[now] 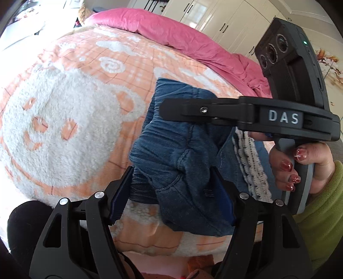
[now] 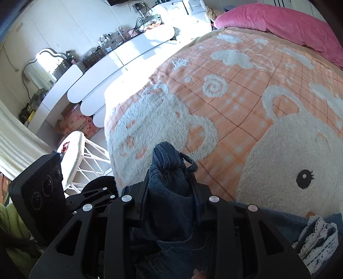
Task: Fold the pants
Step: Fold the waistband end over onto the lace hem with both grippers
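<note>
Both grippers, left (image 1: 171,188) and right (image 2: 171,186), jaws clamped.

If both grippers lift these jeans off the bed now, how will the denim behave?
The jeans already bunch in soft folds, so they will probably sag limply between the left gripper and the right gripper. The thick wad in each grip looks unlikely to slip.

I see a peach bed blanket (image 2: 246,103) with white plush animals, a pink duvet (image 1: 193,36), cream wardrobes (image 1: 225,19), and a cluttered, perhaps cosmetic-laden, white surface (image 2: 133,49).
</note>
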`<action>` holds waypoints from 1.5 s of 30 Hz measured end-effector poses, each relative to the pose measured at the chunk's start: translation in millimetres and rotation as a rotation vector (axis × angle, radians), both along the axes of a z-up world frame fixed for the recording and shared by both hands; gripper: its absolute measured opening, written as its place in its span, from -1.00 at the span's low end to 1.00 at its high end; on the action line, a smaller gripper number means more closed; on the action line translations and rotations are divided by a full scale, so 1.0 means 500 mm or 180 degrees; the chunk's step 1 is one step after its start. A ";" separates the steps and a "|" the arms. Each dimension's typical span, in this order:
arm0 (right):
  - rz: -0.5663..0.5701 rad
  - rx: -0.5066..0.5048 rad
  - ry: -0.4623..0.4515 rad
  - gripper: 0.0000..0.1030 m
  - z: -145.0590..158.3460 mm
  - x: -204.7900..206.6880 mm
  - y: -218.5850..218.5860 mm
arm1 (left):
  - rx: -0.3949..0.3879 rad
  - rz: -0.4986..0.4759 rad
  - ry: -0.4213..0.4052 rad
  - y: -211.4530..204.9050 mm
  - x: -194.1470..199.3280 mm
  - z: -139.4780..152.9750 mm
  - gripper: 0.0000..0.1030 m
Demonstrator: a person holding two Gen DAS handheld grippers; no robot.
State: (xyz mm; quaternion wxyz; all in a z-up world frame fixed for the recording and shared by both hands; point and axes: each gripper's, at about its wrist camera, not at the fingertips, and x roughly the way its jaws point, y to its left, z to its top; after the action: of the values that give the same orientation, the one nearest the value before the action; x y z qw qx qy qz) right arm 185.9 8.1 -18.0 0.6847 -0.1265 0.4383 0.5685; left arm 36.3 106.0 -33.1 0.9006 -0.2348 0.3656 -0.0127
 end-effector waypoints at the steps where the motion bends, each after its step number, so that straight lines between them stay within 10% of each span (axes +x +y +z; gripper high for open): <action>1: -0.0008 0.0043 -0.0019 -0.42 0.011 -0.003 -0.013 | 0.0009 -0.0021 -0.0016 -0.008 0.000 0.005 0.21; 34: -0.0785 0.0894 0.0043 -0.37 0.022 0.091 -0.392 | 0.0231 -0.0659 0.0065 -0.299 0.152 0.069 0.20; 45: -0.1347 0.0970 -0.0141 0.00 0.040 0.109 -0.504 | 0.0175 -0.1078 -0.0063 -0.381 0.127 0.058 0.20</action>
State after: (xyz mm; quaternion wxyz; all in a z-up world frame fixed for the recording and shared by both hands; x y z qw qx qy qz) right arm 240.4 -243.7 1.9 0.8089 0.0602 0.3491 0.4692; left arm 99.6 -84.7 -4.1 0.8952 -0.1449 0.3913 -0.1566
